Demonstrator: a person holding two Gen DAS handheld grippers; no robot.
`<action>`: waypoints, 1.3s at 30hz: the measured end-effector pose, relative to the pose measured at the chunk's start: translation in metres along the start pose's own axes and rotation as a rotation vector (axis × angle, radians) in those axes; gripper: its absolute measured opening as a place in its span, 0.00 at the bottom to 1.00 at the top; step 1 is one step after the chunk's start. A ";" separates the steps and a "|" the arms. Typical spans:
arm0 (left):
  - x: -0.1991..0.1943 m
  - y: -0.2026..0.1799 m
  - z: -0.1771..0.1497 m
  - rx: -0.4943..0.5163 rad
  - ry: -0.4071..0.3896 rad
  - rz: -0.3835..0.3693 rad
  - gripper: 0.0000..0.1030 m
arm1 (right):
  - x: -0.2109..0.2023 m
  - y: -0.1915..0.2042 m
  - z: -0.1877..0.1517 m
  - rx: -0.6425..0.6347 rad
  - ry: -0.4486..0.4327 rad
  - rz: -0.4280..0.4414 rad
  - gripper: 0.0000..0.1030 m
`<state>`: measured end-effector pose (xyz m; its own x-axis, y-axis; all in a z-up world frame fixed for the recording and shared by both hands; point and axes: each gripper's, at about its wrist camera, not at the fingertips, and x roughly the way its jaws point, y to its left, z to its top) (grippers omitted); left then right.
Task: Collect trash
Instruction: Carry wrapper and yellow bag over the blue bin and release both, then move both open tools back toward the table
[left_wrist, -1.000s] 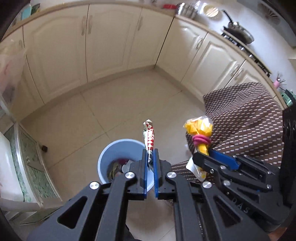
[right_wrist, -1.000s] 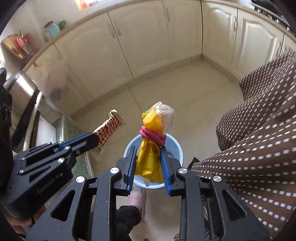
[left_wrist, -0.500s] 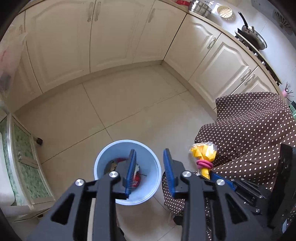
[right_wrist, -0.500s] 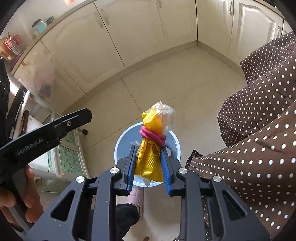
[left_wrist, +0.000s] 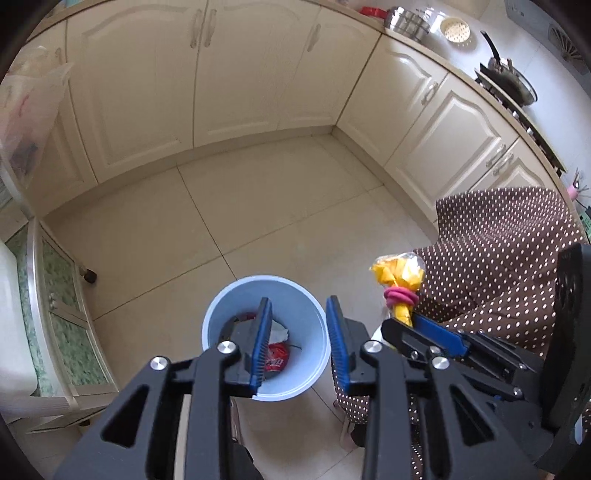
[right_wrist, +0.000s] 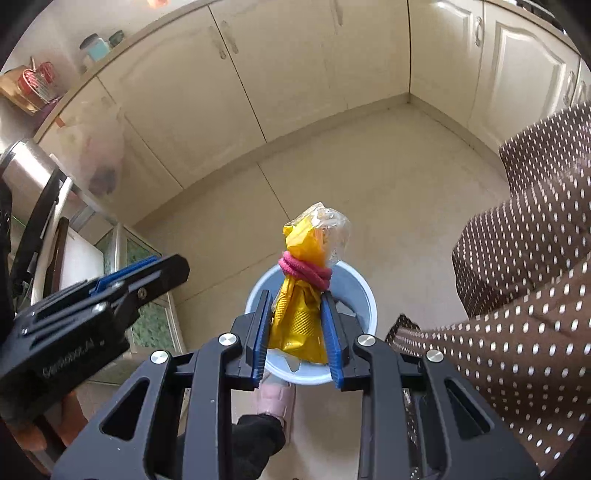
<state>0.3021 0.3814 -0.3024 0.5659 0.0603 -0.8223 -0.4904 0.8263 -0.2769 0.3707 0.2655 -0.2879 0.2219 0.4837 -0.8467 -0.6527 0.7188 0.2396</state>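
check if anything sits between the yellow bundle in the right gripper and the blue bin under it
Nothing visible does. The yellow bundle hangs between the right gripper's opening jaws, over the open mouth of the blue bin, with only air below. The left gripper is open and empty, off to the side.

Cream cabinet doors (left_wrist: 236, 74) wrapped around the corner above a pale tiled floor (left_wrist: 258, 206). A brown polka-dot cloth (left_wrist: 498, 251) hung at the right. On the counter stood a steel pot (left_wrist: 406, 20) and, farther along on the stove, a frying pan (left_wrist: 511, 83). A glass-fronted cabinet (left_wrist: 62, 314) stood at the left.
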 end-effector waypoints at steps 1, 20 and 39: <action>-0.003 0.001 0.001 -0.003 -0.007 0.000 0.29 | -0.002 0.003 0.004 -0.006 -0.021 -0.001 0.29; -0.094 -0.062 0.002 0.103 -0.140 -0.069 0.29 | -0.119 -0.008 -0.006 -0.021 -0.220 -0.123 0.44; -0.171 -0.333 -0.076 0.559 -0.158 -0.342 0.37 | -0.348 -0.165 -0.118 0.235 -0.492 -0.352 0.50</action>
<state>0.3183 0.0532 -0.1073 0.7395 -0.2105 -0.6394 0.1264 0.9764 -0.1752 0.3161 -0.0804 -0.0893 0.7357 0.3318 -0.5904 -0.3173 0.9390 0.1323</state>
